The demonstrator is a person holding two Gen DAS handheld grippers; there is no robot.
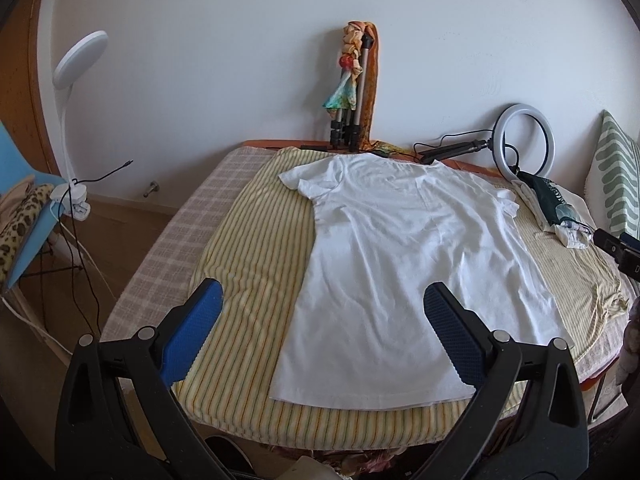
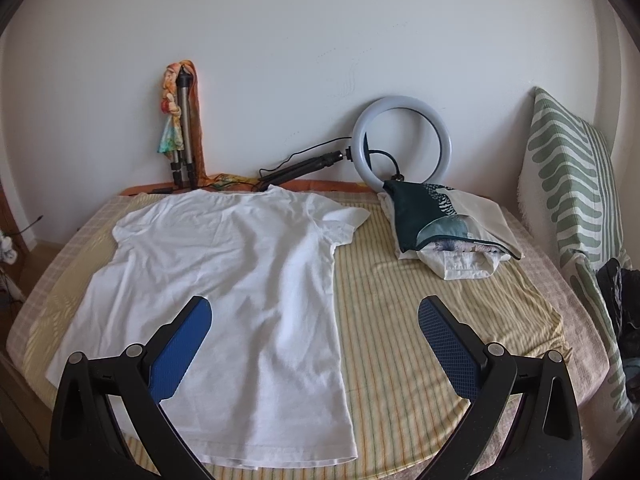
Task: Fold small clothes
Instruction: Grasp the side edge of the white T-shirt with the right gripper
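A white T-shirt [image 1: 400, 248] lies spread flat on the yellow striped cloth [image 1: 256, 248], collar toward the wall, hem toward me. It also shows in the right wrist view [image 2: 224, 280]. My left gripper [image 1: 322, 292] is open and empty, held above the shirt's near left hem. My right gripper [image 2: 314, 308] is open and empty, held above the shirt's near right edge and the striped cloth [image 2: 420, 312].
A pile of clothes [image 2: 448, 224] lies at the back right. A ring light [image 2: 402, 140] and a tripod [image 2: 184, 128] stand against the wall. A green patterned pillow [image 2: 572, 184] stands on the right. A white lamp [image 1: 76, 80] stands at the left.
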